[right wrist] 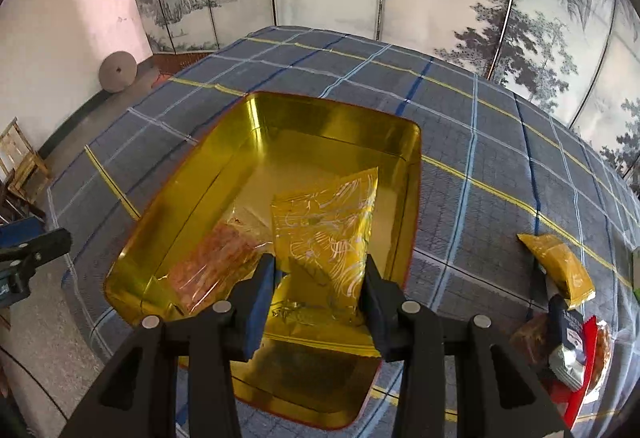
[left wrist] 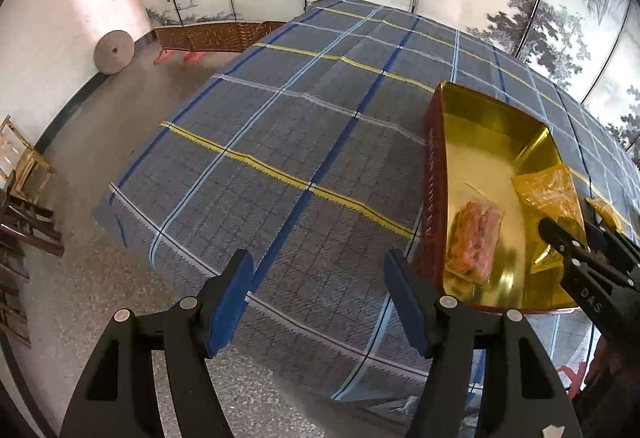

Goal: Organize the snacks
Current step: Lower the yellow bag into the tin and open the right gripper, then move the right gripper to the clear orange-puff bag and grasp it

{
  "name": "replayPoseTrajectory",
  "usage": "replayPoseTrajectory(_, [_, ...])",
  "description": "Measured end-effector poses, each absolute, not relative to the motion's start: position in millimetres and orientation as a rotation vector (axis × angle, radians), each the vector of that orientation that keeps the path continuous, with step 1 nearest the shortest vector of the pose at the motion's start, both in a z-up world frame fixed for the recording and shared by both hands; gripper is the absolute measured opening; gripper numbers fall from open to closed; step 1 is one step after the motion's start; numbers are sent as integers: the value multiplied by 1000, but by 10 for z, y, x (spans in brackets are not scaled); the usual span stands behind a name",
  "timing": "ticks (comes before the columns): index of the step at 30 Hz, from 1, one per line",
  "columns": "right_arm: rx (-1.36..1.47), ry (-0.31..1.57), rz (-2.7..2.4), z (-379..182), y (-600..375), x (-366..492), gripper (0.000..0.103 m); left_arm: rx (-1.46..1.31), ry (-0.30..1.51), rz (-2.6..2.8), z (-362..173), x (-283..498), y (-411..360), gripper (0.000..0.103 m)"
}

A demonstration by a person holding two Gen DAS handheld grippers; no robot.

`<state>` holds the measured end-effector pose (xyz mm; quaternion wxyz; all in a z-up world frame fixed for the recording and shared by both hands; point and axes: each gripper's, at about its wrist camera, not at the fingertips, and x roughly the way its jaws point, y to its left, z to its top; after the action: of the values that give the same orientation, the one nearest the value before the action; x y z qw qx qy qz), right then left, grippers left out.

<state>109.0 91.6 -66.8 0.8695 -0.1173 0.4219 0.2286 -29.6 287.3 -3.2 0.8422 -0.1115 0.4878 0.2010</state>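
From the left wrist, our left tool (left wrist: pixel 320 294) hangs open and empty over the checked counter (left wrist: pixel 280 142), beside the gold tin (left wrist: pixel 492 126).

From the right wrist, our right tool (right wrist: pixel 320 278) grips a yellow packet (right wrist: pixel 328 230) over the tin's floor (beside the orange packet (right wrist: pixel 212 262)); spare snacks (right wrist: pixel 560 270) wait right, unobstructed.

White letters, seemingly "DAS", stand on the right gripper (left wrist: pixel 588 238); nothing else is legible.

black fingers (left wrist: pixel 224 318), blue pads (left wrist: pixel 230 302), silver screws (left wrist: pixel 122 316)
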Motion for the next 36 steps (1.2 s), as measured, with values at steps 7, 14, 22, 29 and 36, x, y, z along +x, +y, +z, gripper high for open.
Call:
replayPoseTrajectory(7, [-276,911,470,-809,1076,1112,42,-228,1046,406,-66,-296,2818,65])
replayPoseTrajectory(14, [-238,943,476,-902,1085,1157,42,-225,1043,409,-46,-294,2823,67])
replayPoseTrajectory(22, [-258,943,502,-912,1131,1099,43,-223,1042,401,-38,-292,2813,67])
replayPoseTrajectory(29, [-291,909,514,-846,1127,1015,54,-218,1052,389,-42,-260,2725,69])
replayPoseTrajectory(36, [-255,871,541,-679,1027,961,55,-203,1041,361,12,-216,2567,69])
